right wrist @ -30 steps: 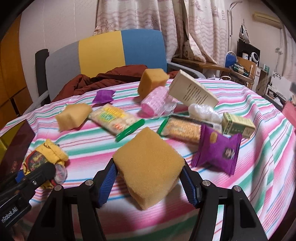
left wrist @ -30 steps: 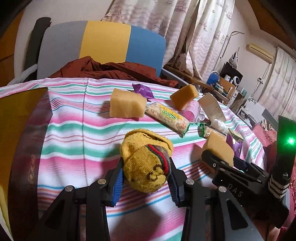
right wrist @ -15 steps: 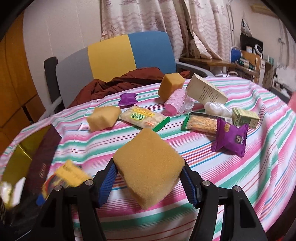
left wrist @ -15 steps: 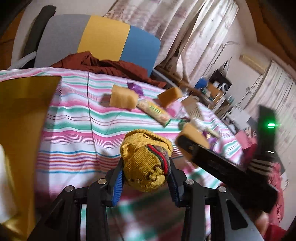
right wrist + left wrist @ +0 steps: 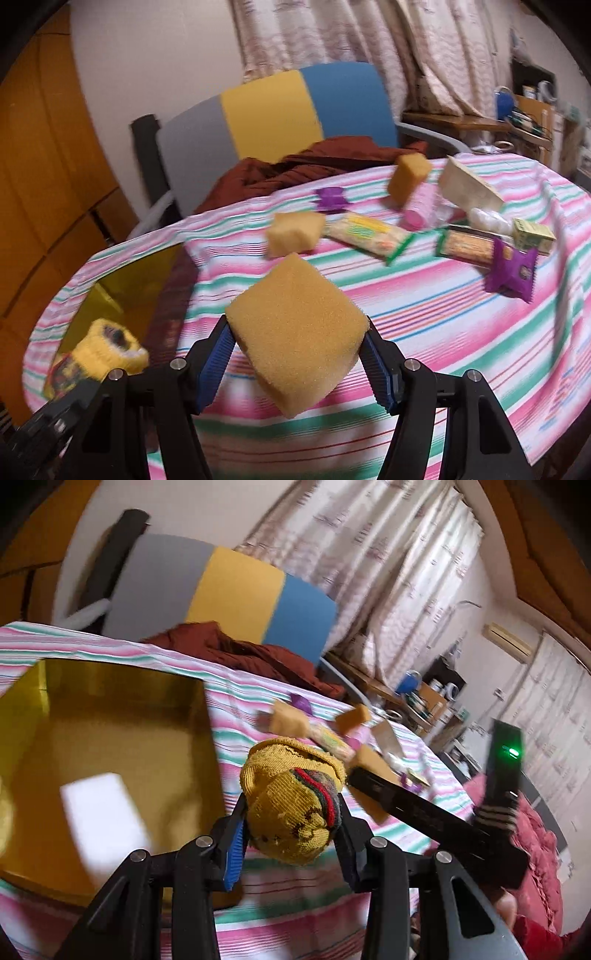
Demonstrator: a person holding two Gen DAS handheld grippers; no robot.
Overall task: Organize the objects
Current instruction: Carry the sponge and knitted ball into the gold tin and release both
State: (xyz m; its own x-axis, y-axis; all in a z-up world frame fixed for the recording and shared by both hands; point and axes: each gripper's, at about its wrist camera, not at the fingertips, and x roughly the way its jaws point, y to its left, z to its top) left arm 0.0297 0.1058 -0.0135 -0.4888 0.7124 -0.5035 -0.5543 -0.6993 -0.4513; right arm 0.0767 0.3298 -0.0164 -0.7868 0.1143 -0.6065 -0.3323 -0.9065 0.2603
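— Two things in our grip: our left tool point(image 5: 291, 834) is clamped on the rolled yellow sock point(image 5: 291, 805), held above the table point(image 5: 236, 709) just beside the gold box point(image 5: 110, 746).

— And our right tool point(image 5: 295, 354) is clamped on the yellow sponge point(image 5: 295, 332), raised over the striped cloth, with snack packets point(image 5: 369, 232) lying farther back.

Black claw point(image 5: 291, 834) frames — blue ribbed pads point(image 5: 233, 853), silver screws point(image 5: 377, 842).
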